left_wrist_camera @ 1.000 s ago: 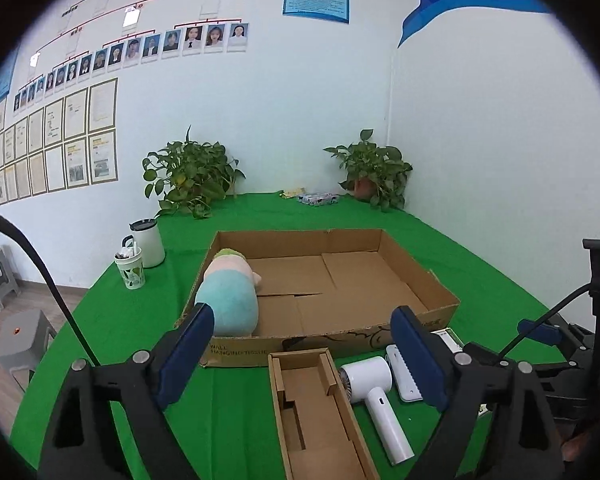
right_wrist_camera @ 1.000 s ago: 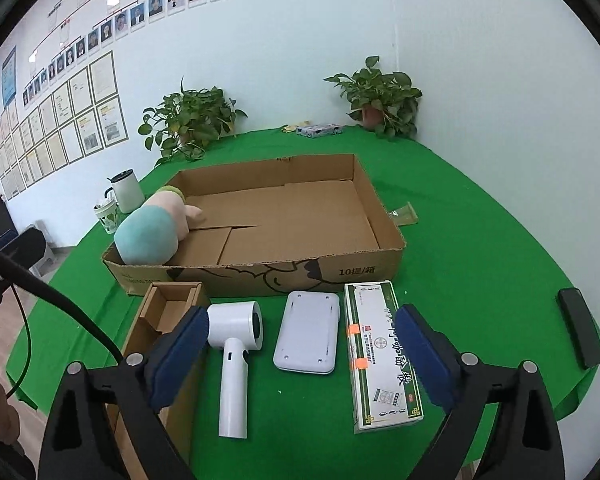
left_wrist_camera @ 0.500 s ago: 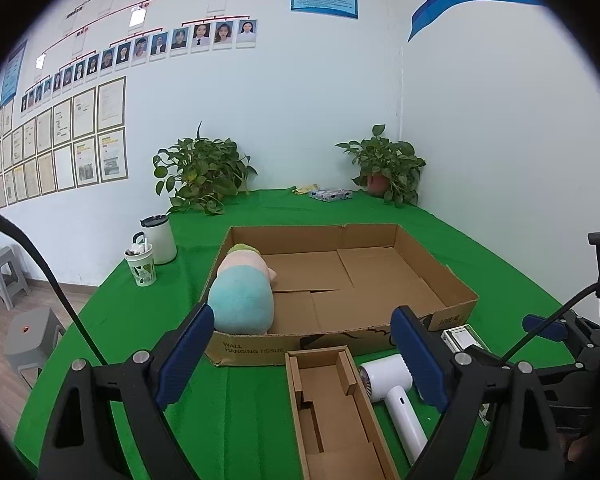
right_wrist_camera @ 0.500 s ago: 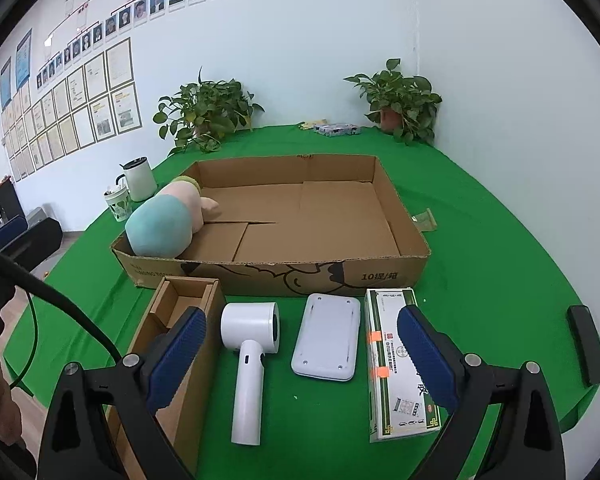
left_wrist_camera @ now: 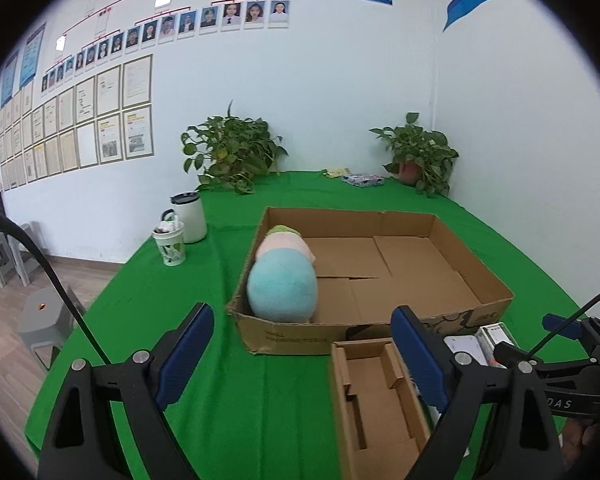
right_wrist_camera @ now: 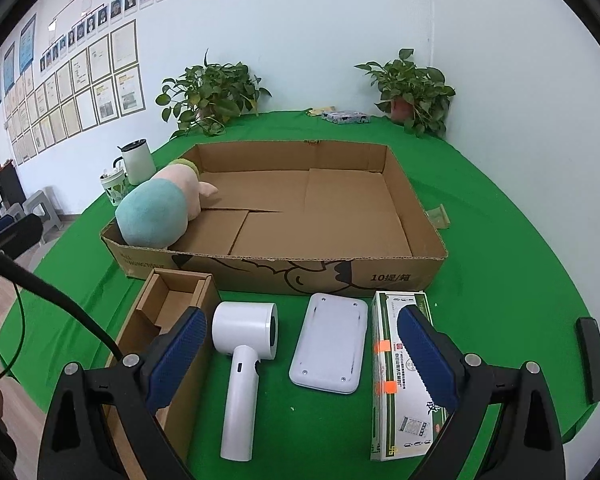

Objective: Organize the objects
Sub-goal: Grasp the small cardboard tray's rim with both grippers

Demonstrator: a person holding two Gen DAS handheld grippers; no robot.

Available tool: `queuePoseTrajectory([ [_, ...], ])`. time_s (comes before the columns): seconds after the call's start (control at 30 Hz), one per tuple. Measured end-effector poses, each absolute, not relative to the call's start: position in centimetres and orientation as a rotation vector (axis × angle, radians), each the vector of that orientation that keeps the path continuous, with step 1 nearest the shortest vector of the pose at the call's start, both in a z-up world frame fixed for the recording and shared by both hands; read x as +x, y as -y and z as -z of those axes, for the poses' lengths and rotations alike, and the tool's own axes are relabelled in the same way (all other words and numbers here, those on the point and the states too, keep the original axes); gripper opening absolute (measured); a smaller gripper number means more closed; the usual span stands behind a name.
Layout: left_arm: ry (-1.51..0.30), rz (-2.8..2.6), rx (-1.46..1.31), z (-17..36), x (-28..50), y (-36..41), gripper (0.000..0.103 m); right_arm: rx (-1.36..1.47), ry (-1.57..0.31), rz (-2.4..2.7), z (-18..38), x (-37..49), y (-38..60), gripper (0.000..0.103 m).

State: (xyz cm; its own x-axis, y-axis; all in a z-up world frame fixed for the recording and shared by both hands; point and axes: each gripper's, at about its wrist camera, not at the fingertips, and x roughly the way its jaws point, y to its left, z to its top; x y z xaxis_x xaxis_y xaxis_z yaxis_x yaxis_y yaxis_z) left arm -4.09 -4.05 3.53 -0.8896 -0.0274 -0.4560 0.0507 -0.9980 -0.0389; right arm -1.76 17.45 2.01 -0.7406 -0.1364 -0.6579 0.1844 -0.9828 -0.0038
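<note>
A big shallow cardboard box (right_wrist_camera: pixel 380 276) (left_wrist_camera: pixel 496 304) lies on the green table with a pastel plush toy (right_wrist_camera: pixel 156 210) (left_wrist_camera: pixel 282 280) in its left end. In front of it lie a small open carton (right_wrist_camera: pixel 180 304) (left_wrist_camera: pixel 376 400), a white hair dryer (right_wrist_camera: pixel 244 344), a white flat device (right_wrist_camera: pixel 330 344) and a green-white packet box (right_wrist_camera: pixel 404 380). My right gripper (right_wrist_camera: pixel 300 344) hangs open above the dryer and the flat device, holding nothing. My left gripper (left_wrist_camera: pixel 302 344) is open and empty over the table, left of the small carton.
A white kettle (left_wrist_camera: pixel 190 218) and a patterned cup (left_wrist_camera: pixel 170 244) stand at the table's left. Two potted plants (right_wrist_camera: pixel 212 96) (right_wrist_camera: pixel 414 88) and a small packet (right_wrist_camera: pixel 346 116) sit at the back. A black phone (right_wrist_camera: pixel 592 360) lies near the right edge. Grey stools (left_wrist_camera: pixel 40 320) stand on the floor.
Both grippers have drifted left and slightly down, so the boxes and items have slid right in each view. Both stay open and empty.
</note>
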Motion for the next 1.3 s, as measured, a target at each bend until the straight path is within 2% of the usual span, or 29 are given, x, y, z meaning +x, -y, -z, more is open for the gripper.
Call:
queuePoseTrajectory([
  [0.13,-0.048,2.923,0.659,-5.2,-1.6,8.3,0.09,1.006,-0.214,2.621,-3.8,-0.4,-13.5,0.092],
  [0.3,-0.049,2.834,0.714,-5.6,0.0,12.3,0.09,0.799,-0.082,2.066,-8.4,5.5,-8.2,0.092],
  [0.37,-0.056,2.844,0.782,-4.5,-0.5,12.2,0.09,0.768,-0.045,1.983,-8.4,6.0,-7.7,0.098],
  [0.47,-0.123,2.917,0.918,-1.8,-2.2,11.2,0.09,0.915,-0.033,2.034,-4.8,3.6,-7.8,0.099],
  [0.53,-0.187,2.961,1.054,0.6,-3.6,9.9,0.09,1.096,-0.097,2.163,-0.8,1.2,-8.1,0.099],
  [0.6,-0.21,3.002,1.162,2.8,-4.5,8.1,0.089,1.212,-0.19,2.276,2.4,-0.6,-9.0,0.086],
  [0.8,-0.237,3.079,1.363,6.2,-6.2,3.5,0.088,1.254,-0.237,2.443,5.6,-2.5,-11.9,0.084],
  [0.87,-0.262,3.074,1.404,6.9,-6.4,3.1,0.083,1.234,-0.233,2.458,5.6,-2.6,-12.5,0.084],
  [1.03,-0.352,3.062,1.468,7.6,-6.3,3.3,0.063,1.147,-0.353,2.561,4.9,-2.1,-11.7,0.083],
  [1.07,-0.368,3.062,1.482,7.8,-6.3,3.3,0.06,1.153,-0.333,2.548,4.8,-2.1,-11.6,0.08],
  [1.13,-0.374,3.061,1.51,8.3,-6.3,3.1,0.045,1.171,-0.299,2.523,4.7,-2.2,-11.3,0.073],
  [1.17,-0.379,3.057,1.525,8.7,-6.3,3.0,0.042,1.176,-0.289,2.512,4.6,-1.9,-11.1,0.067],
  [1.23,-0.398,3.044,1.558,9.2,-6.3,2.8,0.027,1.195,-0.253,2.479,4.8,-1.7,-10.7,0.059],
  [1.27,-0.424,3.047,1.567,9.4,-6.2,2.8,0.026,1.218,-0.229,2.464,5.0,-1.7,-10.6,0.053],
  [1.3,-0.455,3.054,1.564,9.4,-6.0,2.8,0.02,1.243,-0.215,2.451,5.3,-1.7,-10.4,0.045],
])
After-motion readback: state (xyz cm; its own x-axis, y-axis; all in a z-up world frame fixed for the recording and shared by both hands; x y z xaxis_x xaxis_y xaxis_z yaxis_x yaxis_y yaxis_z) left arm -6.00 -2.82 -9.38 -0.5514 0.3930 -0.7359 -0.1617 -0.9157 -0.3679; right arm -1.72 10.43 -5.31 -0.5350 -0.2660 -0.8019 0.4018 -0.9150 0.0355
